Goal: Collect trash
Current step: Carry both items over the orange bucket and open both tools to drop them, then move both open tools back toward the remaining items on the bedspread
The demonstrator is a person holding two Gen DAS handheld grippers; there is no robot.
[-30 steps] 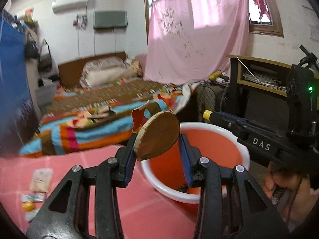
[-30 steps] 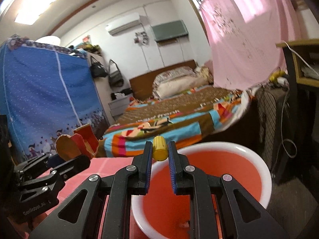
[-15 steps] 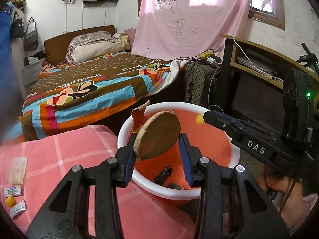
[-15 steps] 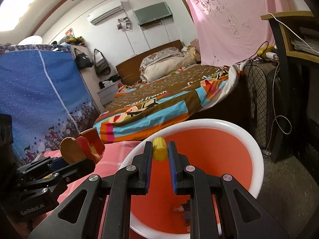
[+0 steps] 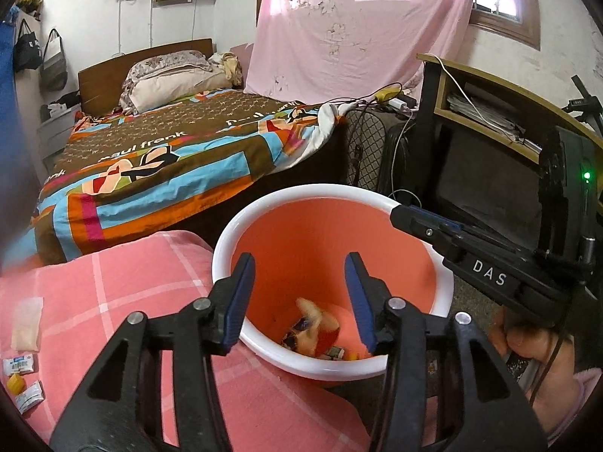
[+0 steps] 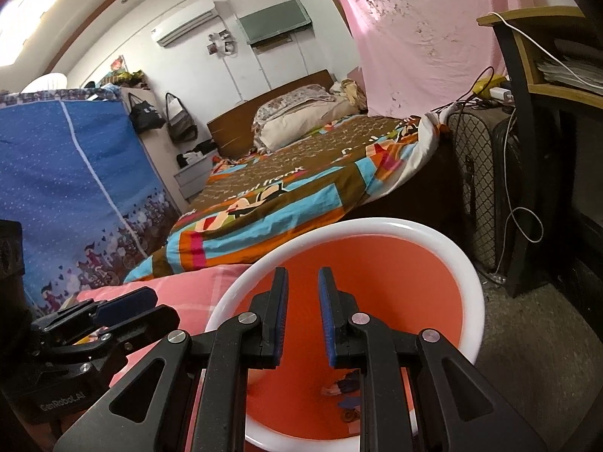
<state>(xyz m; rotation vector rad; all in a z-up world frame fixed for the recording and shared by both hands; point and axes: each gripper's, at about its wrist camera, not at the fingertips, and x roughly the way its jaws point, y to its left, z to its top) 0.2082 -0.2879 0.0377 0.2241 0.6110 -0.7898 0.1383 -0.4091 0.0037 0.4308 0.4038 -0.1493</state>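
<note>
Both grippers are showing black plastic frames with triangular cutouts, silver screws and blue ribbed pads; the right gripper [image 5: 407,218] is wearing white "DAS" lettering and a green light, a pink sleeve [image 5: 580,391] behind it

Open bin mouth [image 5: 331,241], white rim [image 5: 226,248] around.

Left gripper [image 5: 299,293] tilts down, its jaws just opened and empty. Right gripper [image 6: 303,316] tilts down beside it, jaws parted, empty.

Left gripper [image 5: 299,293] fingers apart, empty, over orange bin [image 5: 260,342]; trash [image 5: 314,331] inside.
</note>
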